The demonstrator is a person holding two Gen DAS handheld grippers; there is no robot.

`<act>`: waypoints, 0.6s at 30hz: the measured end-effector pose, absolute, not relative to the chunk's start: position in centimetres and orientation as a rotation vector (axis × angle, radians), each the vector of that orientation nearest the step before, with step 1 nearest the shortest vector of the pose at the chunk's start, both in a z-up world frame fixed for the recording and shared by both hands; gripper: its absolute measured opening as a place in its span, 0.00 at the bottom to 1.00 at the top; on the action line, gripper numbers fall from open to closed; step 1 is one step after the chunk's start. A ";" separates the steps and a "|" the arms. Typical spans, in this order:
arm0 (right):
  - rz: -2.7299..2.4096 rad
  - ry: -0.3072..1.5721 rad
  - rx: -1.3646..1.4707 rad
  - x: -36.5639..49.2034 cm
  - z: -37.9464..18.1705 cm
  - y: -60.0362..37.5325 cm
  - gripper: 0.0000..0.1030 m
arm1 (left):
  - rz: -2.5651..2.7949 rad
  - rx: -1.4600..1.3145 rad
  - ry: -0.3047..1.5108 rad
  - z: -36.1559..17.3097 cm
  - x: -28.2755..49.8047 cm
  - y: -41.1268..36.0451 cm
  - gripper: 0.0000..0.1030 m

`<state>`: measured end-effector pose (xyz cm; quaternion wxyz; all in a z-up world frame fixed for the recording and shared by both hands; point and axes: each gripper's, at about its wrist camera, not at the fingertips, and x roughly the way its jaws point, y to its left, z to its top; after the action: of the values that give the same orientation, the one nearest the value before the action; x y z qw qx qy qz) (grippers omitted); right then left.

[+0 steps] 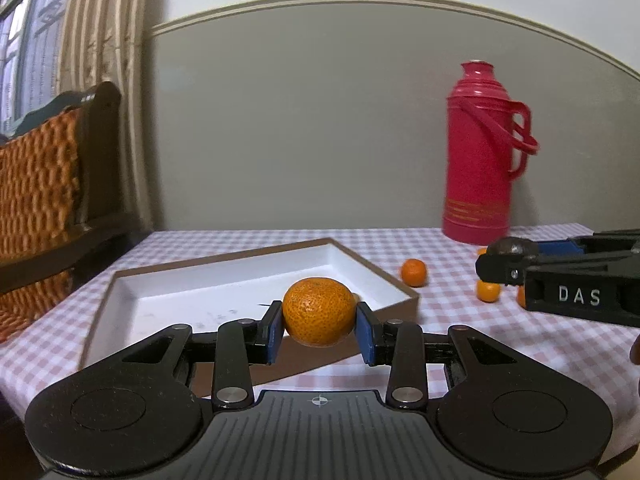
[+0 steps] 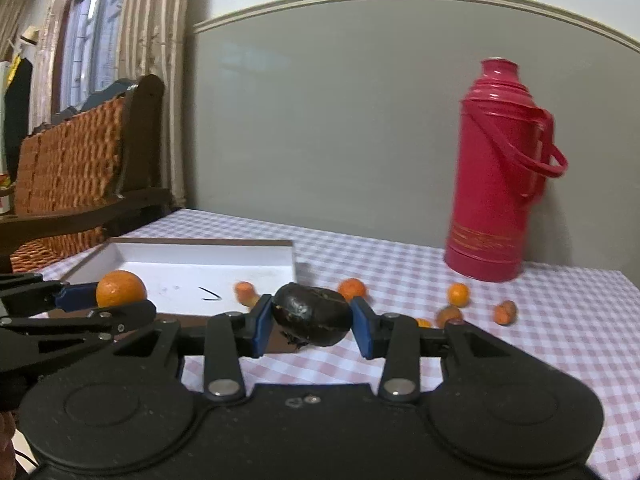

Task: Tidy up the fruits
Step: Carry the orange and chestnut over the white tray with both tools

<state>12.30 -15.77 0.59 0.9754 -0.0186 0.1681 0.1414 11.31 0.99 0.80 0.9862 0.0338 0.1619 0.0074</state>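
Note:
My left gripper [image 1: 319,326] is shut on an orange mandarin [image 1: 319,310] and holds it above the near edge of a shallow white box with brown sides [image 1: 168,300]. My right gripper [image 2: 310,320] is shut on a dark, near-black round fruit [image 2: 311,314] above the checked tablecloth, right of the box [image 2: 248,268]. The left gripper with its mandarin [image 2: 120,289] shows at the left of the right wrist view. The right gripper with the dark fruit [image 1: 512,247] shows at the right of the left wrist view. The box looks empty apart from a small dark mark.
Several small orange fruits [image 2: 458,294] lie loose on the pink-and-white checked tablecloth [image 2: 560,320] right of the box. A tall red thermos [image 2: 496,176] stands at the back right by the wall. A wooden chair with an orange woven cushion [image 2: 72,160] stands at the left.

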 end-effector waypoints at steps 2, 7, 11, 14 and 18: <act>0.299 0.340 -0.041 12.4 0.6 -14.9 0.32 | 0.031 0.064 0.323 0.9 11.2 1.8 0.37; 0.332 0.338 -0.049 12.6 0.7 -12.9 0.32 | 0.067 0.056 0.323 1.0 11.1 3.2 0.37; 0.352 0.342 -0.052 12.7 0.6 -11.7 0.32 | 0.097 0.047 0.321 1.1 10.8 4.7 0.37; 0.368 0.339 -0.055 12.8 0.6 -10.8 0.32 | 0.119 0.044 0.327 1.2 10.8 5.7 0.37; 0.389 0.338 -0.053 12.9 0.7 -9.6 0.32 | 0.143 0.044 0.324 1.3 10.5 6.8 0.37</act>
<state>12.94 -9.64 0.71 0.9667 -0.0264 0.1669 0.1922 10.52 6.75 1.26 0.9841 0.0219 0.1614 0.0711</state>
